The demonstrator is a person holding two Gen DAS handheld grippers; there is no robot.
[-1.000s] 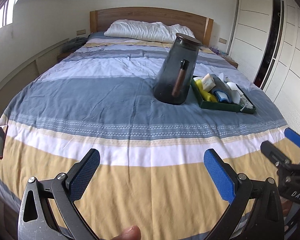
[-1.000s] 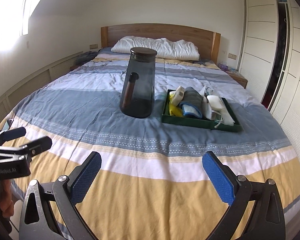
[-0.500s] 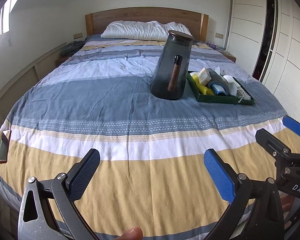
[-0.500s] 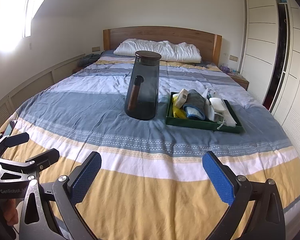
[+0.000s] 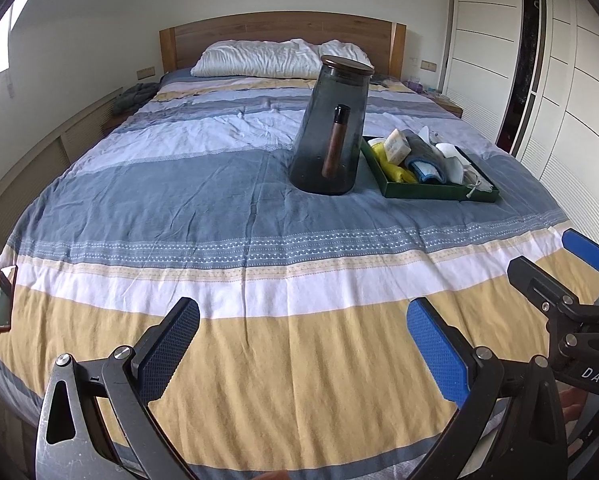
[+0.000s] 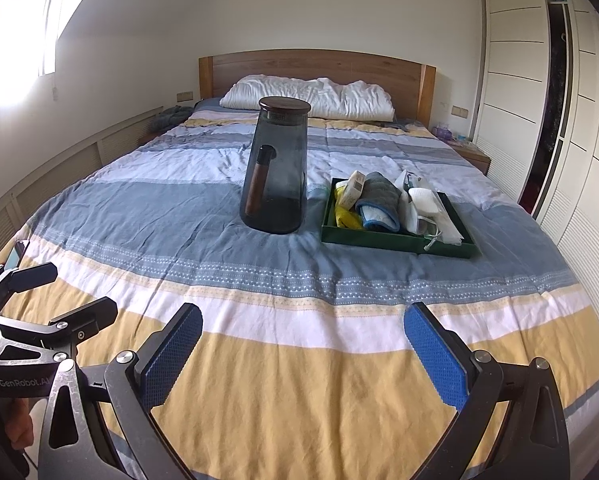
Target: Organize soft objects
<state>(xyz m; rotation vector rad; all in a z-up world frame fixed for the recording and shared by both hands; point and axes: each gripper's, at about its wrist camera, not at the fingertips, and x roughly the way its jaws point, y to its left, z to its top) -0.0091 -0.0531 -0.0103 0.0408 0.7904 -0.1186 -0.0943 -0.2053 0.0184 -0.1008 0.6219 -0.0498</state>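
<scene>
A dark green tray (image 5: 439, 191) (image 6: 395, 240) lies on the striped bedspread in the middle of the bed. It holds soft items: a grey and blue cloth (image 6: 379, 200), a yellow piece (image 6: 345, 216) and white pieces (image 6: 425, 200). Left of the tray stands a tall smoked-glass jar (image 5: 331, 128) (image 6: 277, 168) with a dark lid and a brown stick at its front. My left gripper (image 5: 303, 344) hangs open over the yellow stripe at the foot of the bed. My right gripper (image 6: 303, 348) is open there too, holding nothing, well short of the tray.
White pillows (image 6: 307, 96) lie against the wooden headboard (image 5: 283, 36). A phone (image 5: 5, 298) rests at the bed's left edge. White wardrobe doors (image 6: 571, 120) line the right wall. A dark garment (image 5: 137, 94) sits on the ledge at the left.
Both grippers have pulled back and risen slightly, so the jar and tray look a little smaller and more centred. Both stay open and the objects on the bed have not moved.
</scene>
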